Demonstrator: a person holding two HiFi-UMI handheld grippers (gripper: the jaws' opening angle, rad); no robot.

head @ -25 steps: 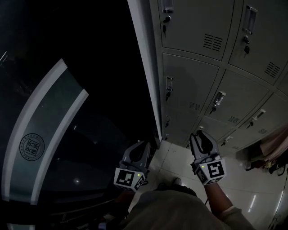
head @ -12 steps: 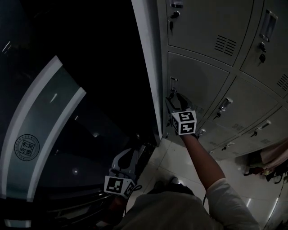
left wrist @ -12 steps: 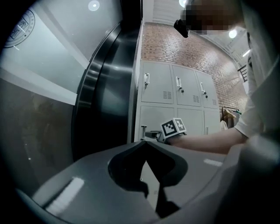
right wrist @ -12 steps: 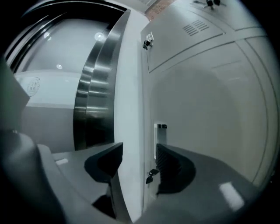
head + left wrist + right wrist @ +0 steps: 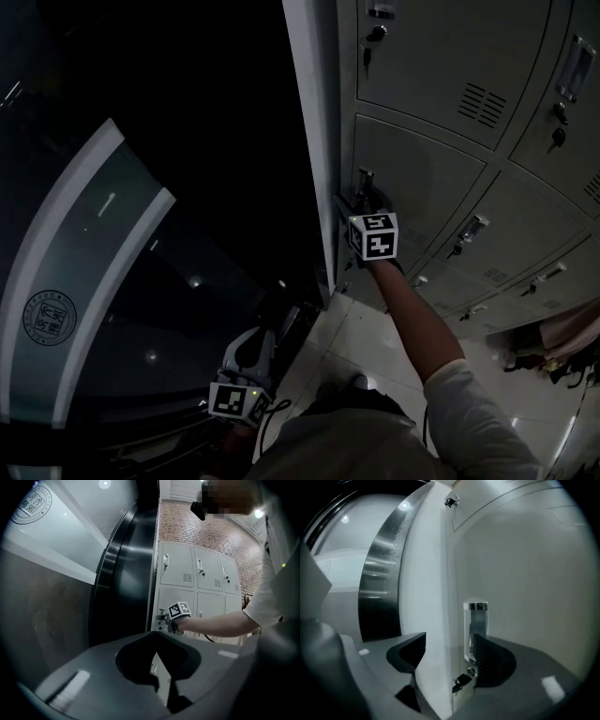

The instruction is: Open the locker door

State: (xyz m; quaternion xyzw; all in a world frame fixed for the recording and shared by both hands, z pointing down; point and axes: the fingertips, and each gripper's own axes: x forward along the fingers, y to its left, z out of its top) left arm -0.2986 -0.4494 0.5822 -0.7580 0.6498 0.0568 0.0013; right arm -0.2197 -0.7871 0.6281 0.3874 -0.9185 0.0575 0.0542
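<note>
The grey locker door [image 5: 427, 183] is the leftmost one of the middle row, and it is closed. Its chrome handle [image 5: 476, 627] stands upright near the door's left edge, with a key in the lock [image 5: 462, 681] below. My right gripper [image 5: 361, 199] is up at this handle [image 5: 364, 178]. Its jaws are opening and stand wide, with the handle between them close to the ribbed right pad [image 5: 483, 652]. Neither pad presses on it. My left gripper [image 5: 249, 349] hangs low by my body, shut and empty.
More closed locker doors [image 5: 525, 216] fill the wall to the right and above. A dark curved panel with a pale band and a round emblem [image 5: 47, 319] stands at the left. Pale floor tiles [image 5: 347, 337] lie below, and hanging clothes [image 5: 562, 342] show at the far right.
My right gripper rose from low near the floor up to the door handle, and its jaws spread apart. My left gripper sank a little lower.
</note>
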